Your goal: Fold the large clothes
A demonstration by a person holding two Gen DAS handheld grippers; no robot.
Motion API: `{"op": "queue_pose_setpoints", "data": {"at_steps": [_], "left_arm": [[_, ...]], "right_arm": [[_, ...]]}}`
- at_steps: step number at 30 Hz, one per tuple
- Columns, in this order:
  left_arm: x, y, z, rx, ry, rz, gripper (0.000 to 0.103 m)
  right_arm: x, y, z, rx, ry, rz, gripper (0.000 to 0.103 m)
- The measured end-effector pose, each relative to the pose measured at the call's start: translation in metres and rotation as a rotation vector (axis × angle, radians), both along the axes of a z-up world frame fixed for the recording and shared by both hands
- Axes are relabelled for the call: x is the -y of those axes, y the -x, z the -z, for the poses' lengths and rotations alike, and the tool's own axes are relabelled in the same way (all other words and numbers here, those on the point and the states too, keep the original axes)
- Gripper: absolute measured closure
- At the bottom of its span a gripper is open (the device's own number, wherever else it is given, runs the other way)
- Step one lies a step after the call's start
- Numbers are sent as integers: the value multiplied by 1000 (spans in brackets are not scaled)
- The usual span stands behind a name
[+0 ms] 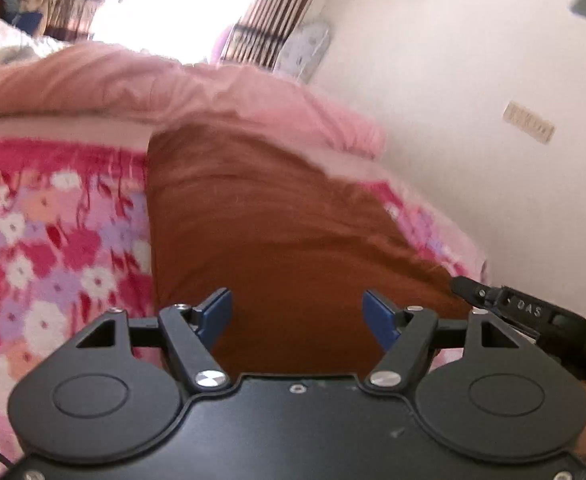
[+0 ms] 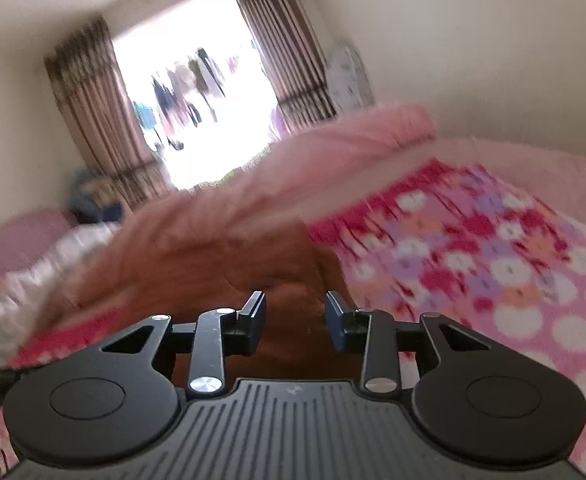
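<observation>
A brown garment (image 1: 261, 220) lies as a long, smooth strip on the flowered bedspread (image 1: 53, 240), running away from me. My left gripper (image 1: 297, 308) hovers over its near end, blue pads wide apart with nothing between them. A finger (image 1: 469, 290) of the right gripper reaches in at the garment's right edge. In the right wrist view the same garment (image 2: 253, 256) lies ahead and below, blurred. My right gripper (image 2: 295, 312) is open above it, with a gap between the pads and no cloth pinched.
A thick pink quilt (image 1: 173, 80) is bunched across the far side of the bed. A white wall (image 1: 453, 80) with a socket plate (image 1: 529, 122) runs close along one side. Striped curtains (image 2: 93, 120) frame a bright window beyond the bed.
</observation>
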State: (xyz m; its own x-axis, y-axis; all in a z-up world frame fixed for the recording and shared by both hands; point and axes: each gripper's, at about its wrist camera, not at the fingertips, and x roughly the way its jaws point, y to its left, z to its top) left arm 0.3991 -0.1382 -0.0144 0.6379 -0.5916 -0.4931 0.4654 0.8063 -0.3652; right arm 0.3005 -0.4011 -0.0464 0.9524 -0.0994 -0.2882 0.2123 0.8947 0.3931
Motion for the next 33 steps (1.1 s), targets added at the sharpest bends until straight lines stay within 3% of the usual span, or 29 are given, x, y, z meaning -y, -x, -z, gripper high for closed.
{"op": "queue_pose_setpoints", "data": {"at_steps": [5,7,10,13,18,21,23,29,30,31,33], "left_arm": [[14,-5,28,38,-102,-14,29],[13,-6,31,43,-119,-27,28],[7,-7,26,34,-114,-14,29],[-6,-9,12,30,-93,-13,30],[-33,-44,-6,37,-56,-95,30],[-40,-79,-9,-17,-6,-125,30],[-41,-102,-6,-66,27,-143,30],[-32,-138,18,-181,94,-139,30],[-30,-139,19,-185,108,-128,30],[-28,-139,18,-185,110,-123,30],[-22,-138,11,-163,89,-112,30]], "right_arm": [[4,5,40,-48,-38,17,64],[3,6,49,-54,-48,24,48],[8,9,57,-39,-135,16,48],[14,11,49,-41,-140,-14,48],[43,7,5,48,-193,-86,45],[52,-23,-21,42,-138,-119,45],[55,-55,-31,-9,-107,-178,45],[64,-138,-18,-202,-209,-238,46],[62,-143,-14,-215,-222,-261,54],[61,-145,-10,-222,-231,-295,76],[53,-137,-11,-209,-204,-292,93]]}}
